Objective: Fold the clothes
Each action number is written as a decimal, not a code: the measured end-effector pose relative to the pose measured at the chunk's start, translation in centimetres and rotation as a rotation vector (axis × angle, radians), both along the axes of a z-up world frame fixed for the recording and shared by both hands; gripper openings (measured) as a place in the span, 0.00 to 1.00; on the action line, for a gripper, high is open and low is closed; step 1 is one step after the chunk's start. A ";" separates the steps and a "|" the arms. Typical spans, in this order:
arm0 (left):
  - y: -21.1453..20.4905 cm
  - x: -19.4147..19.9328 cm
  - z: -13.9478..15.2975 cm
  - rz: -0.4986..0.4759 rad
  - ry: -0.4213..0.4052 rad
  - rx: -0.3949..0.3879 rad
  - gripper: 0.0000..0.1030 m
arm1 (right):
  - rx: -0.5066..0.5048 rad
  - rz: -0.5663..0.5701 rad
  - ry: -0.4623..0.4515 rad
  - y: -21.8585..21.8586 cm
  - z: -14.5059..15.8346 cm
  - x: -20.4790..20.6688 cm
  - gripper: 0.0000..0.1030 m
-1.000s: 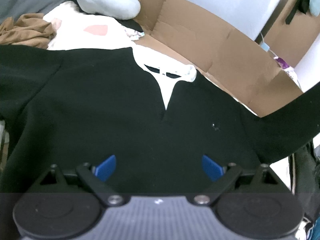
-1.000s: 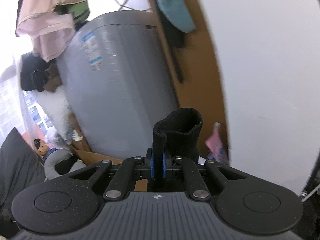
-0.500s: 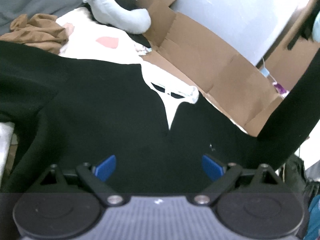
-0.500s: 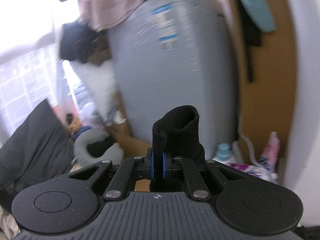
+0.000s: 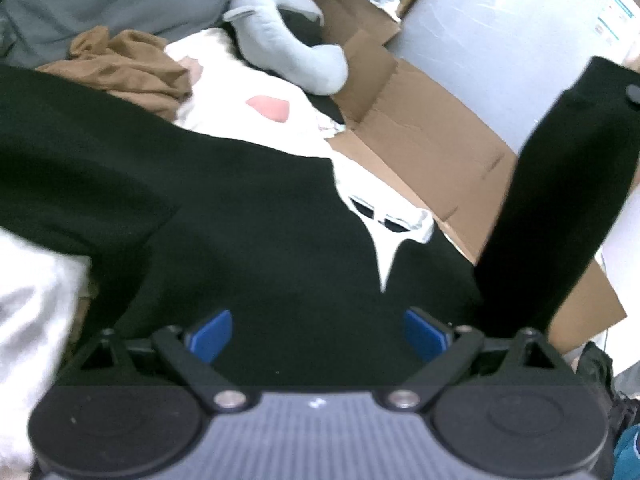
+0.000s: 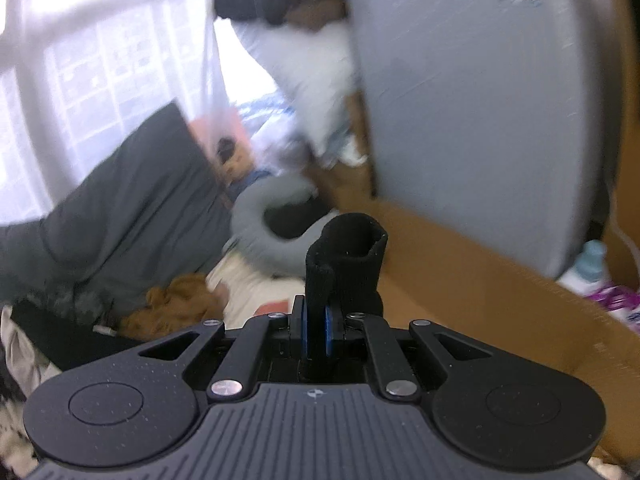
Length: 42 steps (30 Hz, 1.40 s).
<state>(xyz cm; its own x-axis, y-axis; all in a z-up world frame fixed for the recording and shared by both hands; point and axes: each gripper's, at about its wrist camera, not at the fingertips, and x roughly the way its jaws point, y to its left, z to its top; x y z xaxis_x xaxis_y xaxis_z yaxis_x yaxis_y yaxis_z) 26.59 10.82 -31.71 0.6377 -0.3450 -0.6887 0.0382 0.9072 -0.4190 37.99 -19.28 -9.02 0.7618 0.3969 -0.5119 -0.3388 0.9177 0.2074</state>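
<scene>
The black sweater (image 5: 248, 216) lies spread flat, its white collar (image 5: 384, 216) facing the cardboard (image 5: 420, 128). One sleeve (image 5: 556, 200) is raised at the right; its cuff (image 6: 348, 256) is clamped between the closed jaws of the right gripper (image 6: 316, 332). The left gripper (image 5: 316, 330) stands wide over the sweater body, holding nothing. Beyond lie a brown garment (image 5: 124, 68), a grey neck pillow (image 5: 288, 52) and a grey cabinet (image 6: 480, 100). A window (image 6: 80, 60) is at the left.

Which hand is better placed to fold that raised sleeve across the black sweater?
Right. The right tool is shut on the black ribbed sleeve cuff, holding the sleeve up. The left tool hangs open over the black sweater with the white collar, gripping nothing.
</scene>
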 end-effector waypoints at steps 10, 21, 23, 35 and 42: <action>4.3 -0.5 -0.6 0.105 0.018 0.028 0.92 | -0.076 0.110 0.102 8.6 -9.0 3.0 0.06; 6.8 -0.8 0.6 0.165 -0.023 0.046 0.92 | -0.073 0.189 0.216 14.4 -16.3 3.7 0.11; 7.1 -0.8 1.1 0.171 -0.036 0.045 0.92 | -0.004 0.218 0.287 14.9 -17.1 3.8 0.16; 7.4 -0.4 1.6 0.150 -0.062 0.096 0.92 | -0.051 0.184 0.284 8.3 -16.3 2.0 0.37; 5.6 0.9 1.3 0.082 -0.087 0.121 0.92 | -0.133 0.058 0.317 0.0 -18.2 1.0 0.37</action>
<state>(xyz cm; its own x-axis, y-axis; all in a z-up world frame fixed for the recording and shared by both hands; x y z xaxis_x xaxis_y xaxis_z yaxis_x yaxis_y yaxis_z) 27.49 16.44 -30.38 0.7193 -0.2077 -0.6630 -0.0063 0.9523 -0.3051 39.04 -19.27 -27.19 0.5346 0.3491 -0.7697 -0.3288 0.9249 0.1910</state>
